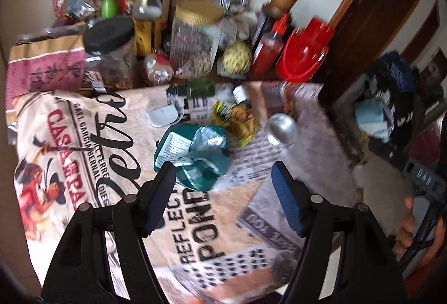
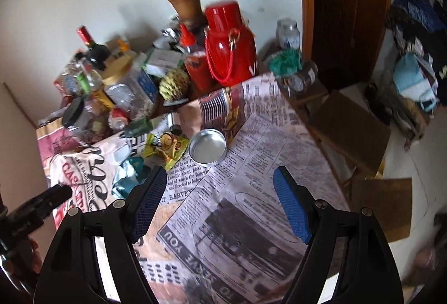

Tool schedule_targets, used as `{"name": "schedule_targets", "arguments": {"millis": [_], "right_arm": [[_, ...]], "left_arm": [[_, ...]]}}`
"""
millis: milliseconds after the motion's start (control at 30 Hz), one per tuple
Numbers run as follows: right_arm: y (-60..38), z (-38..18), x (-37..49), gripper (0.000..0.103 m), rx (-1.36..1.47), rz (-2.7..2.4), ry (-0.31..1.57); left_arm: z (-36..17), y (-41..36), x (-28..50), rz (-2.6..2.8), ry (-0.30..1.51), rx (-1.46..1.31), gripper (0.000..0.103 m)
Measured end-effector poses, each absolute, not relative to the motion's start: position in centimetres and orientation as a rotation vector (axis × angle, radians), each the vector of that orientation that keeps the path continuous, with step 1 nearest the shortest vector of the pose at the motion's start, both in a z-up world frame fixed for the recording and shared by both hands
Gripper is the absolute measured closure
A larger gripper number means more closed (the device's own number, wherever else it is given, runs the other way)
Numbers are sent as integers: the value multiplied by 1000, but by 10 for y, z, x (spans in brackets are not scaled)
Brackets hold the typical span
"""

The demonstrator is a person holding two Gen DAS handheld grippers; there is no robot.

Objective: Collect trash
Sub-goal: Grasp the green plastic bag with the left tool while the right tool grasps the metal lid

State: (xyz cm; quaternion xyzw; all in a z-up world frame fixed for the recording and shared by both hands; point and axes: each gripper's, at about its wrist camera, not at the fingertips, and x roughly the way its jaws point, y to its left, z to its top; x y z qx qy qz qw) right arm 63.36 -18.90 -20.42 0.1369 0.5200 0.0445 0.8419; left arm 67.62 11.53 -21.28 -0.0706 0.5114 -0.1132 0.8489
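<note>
Both claws hang released over the tablecloth (image 1: 69,136): left gripper (image 1: 223,192) lines up the teal wrapper (image 1: 195,153), right gripper (image 2: 220,200) nears the tin lid (image 2: 207,146), likely first pickups.

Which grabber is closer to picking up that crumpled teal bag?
Probably the left gripper: the crumpled teal bag lies just beyond its open fingertips. The right gripper has the bag off to its side.

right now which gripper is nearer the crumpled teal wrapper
Left. The left gripper hangs open right at the crumpled teal wrapper, one finger overlapping its edge. The right gripper is open off to its side, the wrapper beyond its left finger.
</note>
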Motion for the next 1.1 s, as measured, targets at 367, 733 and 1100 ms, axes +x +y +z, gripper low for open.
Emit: {"name": "schedule_targets", "arguments": {"millis": [367, 733, 1100], "right_arm": [[-177, -303, 698, 49, 333, 53, 1255], [-154, -341, 727, 90, 213, 72, 1297], [-150, -332, 718, 100, 156, 70, 1251]], "left_arm": [[-296, 113, 720, -286, 1208, -124, 33], [-326, 101, 733, -279, 1228, -70, 33], [-330, 103, 737, -218, 1250, -62, 63]]}}
